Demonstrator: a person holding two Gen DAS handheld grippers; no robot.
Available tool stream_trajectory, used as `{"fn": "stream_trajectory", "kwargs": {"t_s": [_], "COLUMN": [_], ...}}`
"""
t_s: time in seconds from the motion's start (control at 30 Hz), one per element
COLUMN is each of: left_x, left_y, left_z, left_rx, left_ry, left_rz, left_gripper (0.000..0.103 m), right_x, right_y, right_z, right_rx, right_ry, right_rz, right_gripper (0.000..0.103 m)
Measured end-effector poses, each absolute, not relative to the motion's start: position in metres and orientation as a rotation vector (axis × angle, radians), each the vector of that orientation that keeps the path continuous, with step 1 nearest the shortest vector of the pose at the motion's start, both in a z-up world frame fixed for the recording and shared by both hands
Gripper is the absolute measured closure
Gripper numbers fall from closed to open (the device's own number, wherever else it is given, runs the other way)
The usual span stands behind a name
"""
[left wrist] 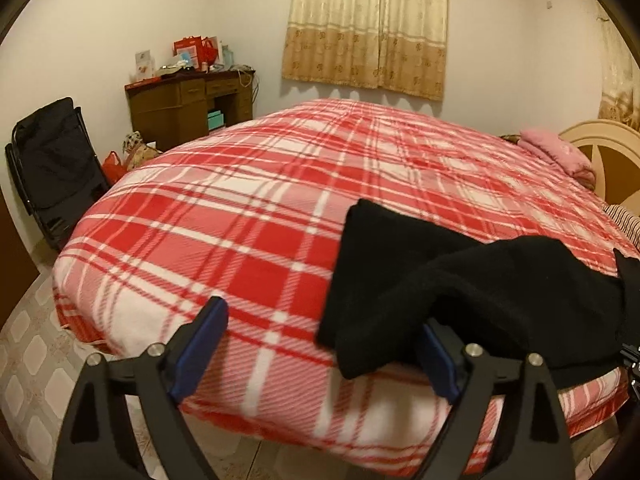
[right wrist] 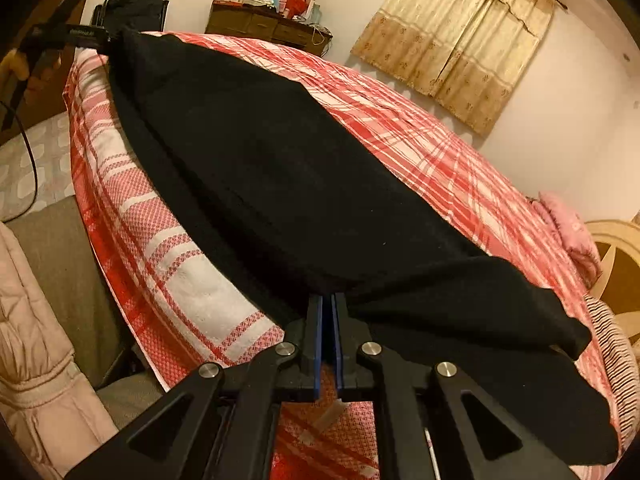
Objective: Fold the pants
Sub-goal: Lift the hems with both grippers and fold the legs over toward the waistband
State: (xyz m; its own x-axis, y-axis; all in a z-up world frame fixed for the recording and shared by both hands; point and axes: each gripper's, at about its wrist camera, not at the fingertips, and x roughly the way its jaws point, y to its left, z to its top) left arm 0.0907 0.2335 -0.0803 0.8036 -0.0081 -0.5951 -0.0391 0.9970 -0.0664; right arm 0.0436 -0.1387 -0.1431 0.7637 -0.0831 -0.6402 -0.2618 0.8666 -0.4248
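Note:
The black pants [right wrist: 280, 168] lie stretched along the near edge of the bed with the red-and-white plaid blanket [right wrist: 420, 128]. My right gripper [right wrist: 329, 300] is shut on the pants' edge at their middle. In the left wrist view the pants [left wrist: 460, 280] lie at the right, one end draped over my right finger [left wrist: 436, 356]. My left gripper [left wrist: 320, 320] is open, with the plaid blanket [left wrist: 240, 220] between its fingers. In the right wrist view the left gripper [right wrist: 68, 36] shows at the pants' far end; its jaws are hard to make out there.
A brown desk [left wrist: 188, 104] with boxes and bags stands against the far wall, with a black folding chair [left wrist: 52, 160] at left. A pink folded cloth [left wrist: 556, 152] and a cream headboard [left wrist: 600, 148] are at the right. Tiled floor [left wrist: 28, 340] lies below the bed.

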Motion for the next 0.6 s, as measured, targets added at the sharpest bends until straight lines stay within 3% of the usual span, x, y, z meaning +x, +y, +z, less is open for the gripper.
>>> {"fn": "stream_trajectory", "kwargs": {"t_s": [0.3, 0.6], "left_x": [0.088, 0.068], "left_y": [0.227, 0.244], "left_z": [-0.073, -0.073], "left_rx": [0.118, 0.273], "left_ry": [0.659, 0.766], "left_rz": [-0.026, -0.055], "left_gripper": [0.006, 0.006], "right_x": [0.044, 0.084], "right_y": [-0.149, -0.119], "right_z": [-0.123, -0.076], "right_rx": [-0.400, -0.130], "right_ry": [0.777, 0.674], "right_rz": [0.206, 0.374], "right_gripper": [0.098, 0.098]}}
